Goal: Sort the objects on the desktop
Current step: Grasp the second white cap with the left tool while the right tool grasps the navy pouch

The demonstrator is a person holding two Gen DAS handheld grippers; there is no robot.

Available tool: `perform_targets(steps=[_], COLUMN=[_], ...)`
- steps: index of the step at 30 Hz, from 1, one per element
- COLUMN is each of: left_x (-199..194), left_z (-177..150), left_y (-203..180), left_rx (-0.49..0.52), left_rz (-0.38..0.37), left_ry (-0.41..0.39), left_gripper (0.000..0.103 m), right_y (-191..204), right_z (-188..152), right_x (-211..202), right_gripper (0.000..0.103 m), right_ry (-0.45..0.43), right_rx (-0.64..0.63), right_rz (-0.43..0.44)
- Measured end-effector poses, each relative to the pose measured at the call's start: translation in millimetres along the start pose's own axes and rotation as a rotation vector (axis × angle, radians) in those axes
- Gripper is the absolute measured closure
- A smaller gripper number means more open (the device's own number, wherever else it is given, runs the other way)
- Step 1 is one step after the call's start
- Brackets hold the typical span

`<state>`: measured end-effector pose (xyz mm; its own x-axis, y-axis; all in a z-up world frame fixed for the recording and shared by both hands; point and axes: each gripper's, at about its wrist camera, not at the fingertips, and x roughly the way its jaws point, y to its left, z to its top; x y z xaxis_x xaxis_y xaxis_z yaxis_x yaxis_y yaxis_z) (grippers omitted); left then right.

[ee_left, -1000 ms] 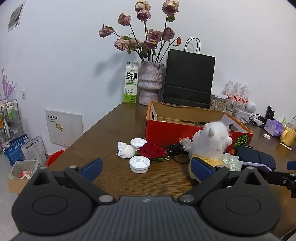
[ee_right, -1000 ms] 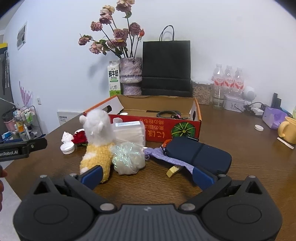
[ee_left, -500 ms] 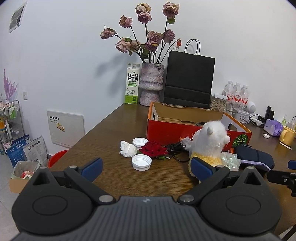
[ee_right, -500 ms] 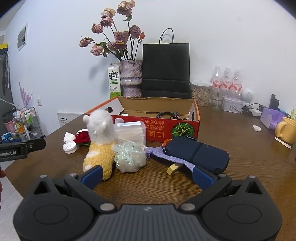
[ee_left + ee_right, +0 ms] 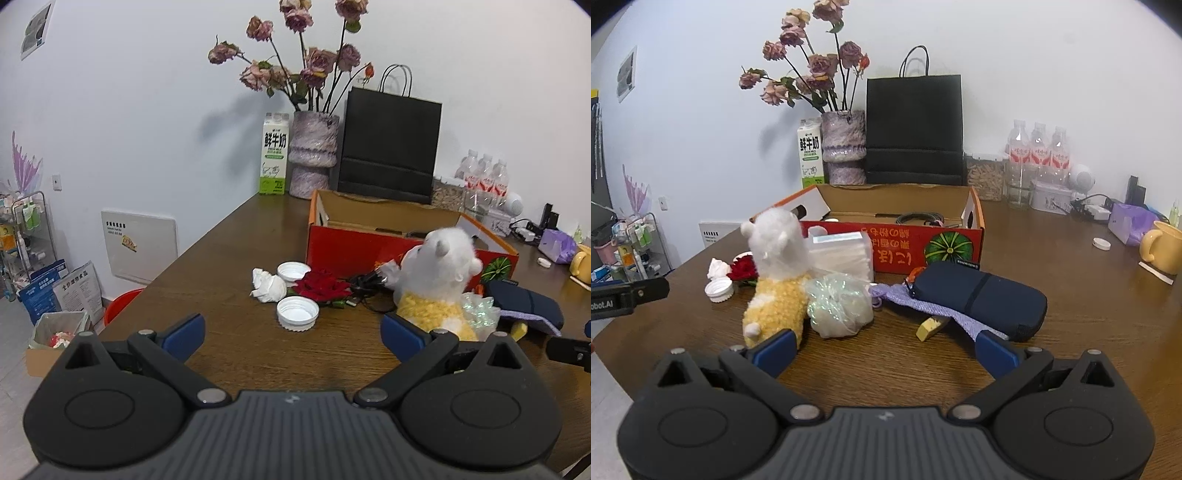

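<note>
Two grippers — left gripper [image 5: 291, 330], right gripper [image 5: 884, 343] — spread wide, empty, plush alpaca [image 5: 777, 280] just ahead.

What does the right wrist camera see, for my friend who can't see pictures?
Open tongs hover empty over a brown table, facing a white-and-yellow plush alpaca, a shiny plastic bag and a dark blue pouch. Behind them stands an open red cardboard box, with a vase of dried roses and a black paper bag by the wall.

The tall white-and-green milk carton [image 5: 811, 155] reads "鲜牛奶". The black bar of the other gripper [image 5: 626, 295] shows "obot.AI" in white.
</note>
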<state>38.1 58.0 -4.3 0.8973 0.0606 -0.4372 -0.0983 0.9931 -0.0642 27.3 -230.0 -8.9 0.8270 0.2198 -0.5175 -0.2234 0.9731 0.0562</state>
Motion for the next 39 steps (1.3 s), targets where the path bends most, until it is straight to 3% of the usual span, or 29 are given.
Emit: perform_targets(steps=[12,18,26,32,39], left_x=[42,66,92,109,120], left_z=[11,16,19,17,13], left_y=[3,-2,-4,0,1], left_rx=[0.030,0.056,0.055,0.047,0.045], left_rz=[0.037,0.041,0.060,0.055,0.041], left_ry=[0.066,0.105,0.154,0.197,0.220], left_gripper=[0.000,0.002,0.006,0.012,0.033], right_y=[-30,-58,-82,-94,-98], right_z=[23,45,64,67,63], right_x=[30,62,119,152,147], right_gripper=[0.000,0.000,0.000,0.002,0.010], right_ry=[-0.009,0.022,0.187,0.285,0.264], right_rx=[-0.006,-0.102,-0.238,-0.194,-0.155], right_rz=[-0.067,-0.094,0.033,0.103,0.125])
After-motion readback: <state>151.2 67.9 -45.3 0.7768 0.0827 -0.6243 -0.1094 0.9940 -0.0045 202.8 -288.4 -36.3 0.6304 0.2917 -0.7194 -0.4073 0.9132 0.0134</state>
